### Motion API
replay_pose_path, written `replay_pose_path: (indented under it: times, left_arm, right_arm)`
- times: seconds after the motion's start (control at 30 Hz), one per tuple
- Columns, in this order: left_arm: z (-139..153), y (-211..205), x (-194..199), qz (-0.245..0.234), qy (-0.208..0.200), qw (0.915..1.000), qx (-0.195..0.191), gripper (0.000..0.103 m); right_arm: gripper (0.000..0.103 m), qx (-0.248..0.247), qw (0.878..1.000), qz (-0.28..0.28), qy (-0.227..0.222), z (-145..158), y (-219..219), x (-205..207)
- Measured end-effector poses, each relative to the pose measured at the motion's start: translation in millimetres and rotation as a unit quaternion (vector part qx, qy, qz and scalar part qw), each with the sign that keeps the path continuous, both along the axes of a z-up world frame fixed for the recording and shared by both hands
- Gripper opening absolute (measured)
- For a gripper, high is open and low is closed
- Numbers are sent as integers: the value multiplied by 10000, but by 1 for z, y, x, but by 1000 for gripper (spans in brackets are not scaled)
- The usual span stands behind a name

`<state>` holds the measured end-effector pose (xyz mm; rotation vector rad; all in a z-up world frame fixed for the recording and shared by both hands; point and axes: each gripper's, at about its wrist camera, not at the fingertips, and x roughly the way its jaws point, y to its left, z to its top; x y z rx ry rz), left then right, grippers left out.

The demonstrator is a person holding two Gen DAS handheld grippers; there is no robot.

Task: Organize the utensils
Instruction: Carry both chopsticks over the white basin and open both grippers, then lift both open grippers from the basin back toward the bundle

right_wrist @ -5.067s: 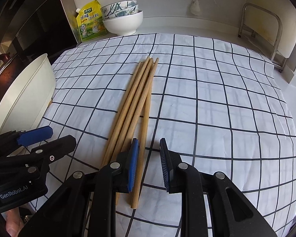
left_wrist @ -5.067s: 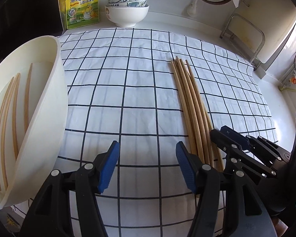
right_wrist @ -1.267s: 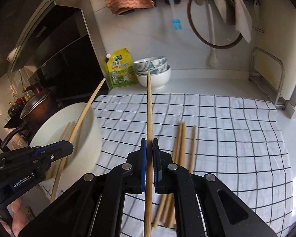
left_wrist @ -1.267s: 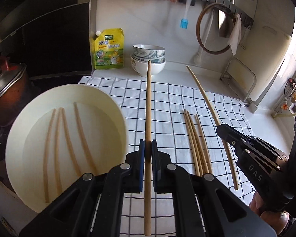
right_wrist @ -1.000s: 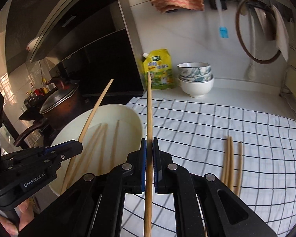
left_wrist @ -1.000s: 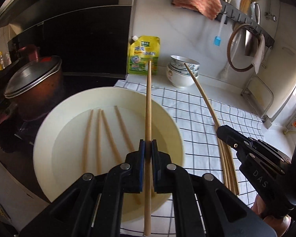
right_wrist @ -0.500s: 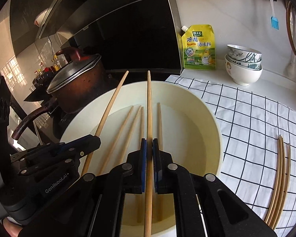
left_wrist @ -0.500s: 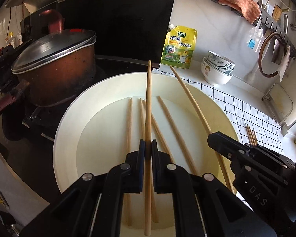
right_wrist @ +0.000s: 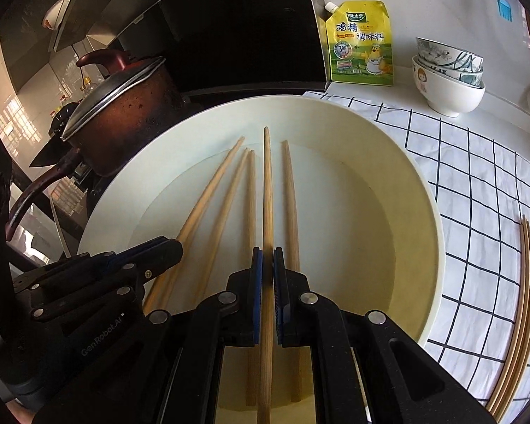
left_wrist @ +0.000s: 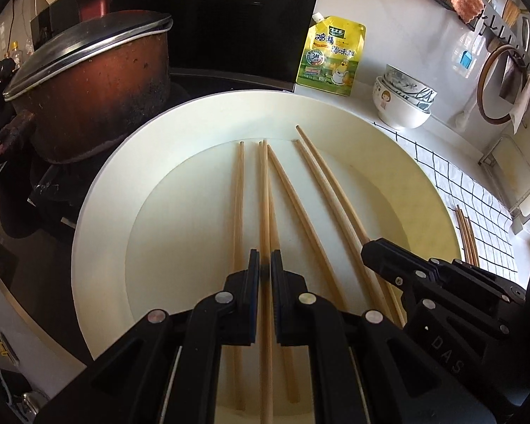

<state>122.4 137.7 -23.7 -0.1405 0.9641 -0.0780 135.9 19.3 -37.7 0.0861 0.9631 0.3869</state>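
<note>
While each gripper's fingers clamp 1 chopstick, left gripper [left_wrist: 265,270] and right gripper [right_wrist: 268,270] hang over the basin [left_wrist: 99,190].

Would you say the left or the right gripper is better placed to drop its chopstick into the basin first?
Either, marginally the left gripper: its chopstick lies low over the white basin, in line with those inside. The right gripper is also clamped on one above it.

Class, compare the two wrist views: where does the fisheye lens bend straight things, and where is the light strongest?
Left wrist view: the basin rim bulges; the cloth at right is brightly lit, the pot side dim. Right wrist view: chopsticks on the cloth curve at the edge; the held chopstick stays straight at centre.
</note>
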Motion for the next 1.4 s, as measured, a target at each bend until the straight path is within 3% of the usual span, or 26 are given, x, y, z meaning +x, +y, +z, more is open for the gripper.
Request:
replay_pose_path:
  times: [0.03, 0.1, 0.13, 0.77, 1.4]
  left_arm:
    - [0, 1, 0, 24, -9, 10000, -13, 10]
    - [2, 3, -1, 57, -52, 10000, -33, 28]
    - [4, 4, -3, 87, -102, 9999, -9, 30]
    - [21, 6, -22, 181, -257, 9995, 7, 31]
    - [41, -38, -52, -135, -430, 9989, 133, 45]
  right_arm:
    - [6, 1, 10000, -9, -16, 1, -1, -1]
    - [6, 26, 10000, -40, -64, 3, -3, -3]
    - [6, 19, 9999, -51, -91, 4, -4, -4]
    - [8, -14, 9993, -56, -374, 22, -14, -26]
    - [12, 94, 9969, -345, -703, 46, -65, -64]
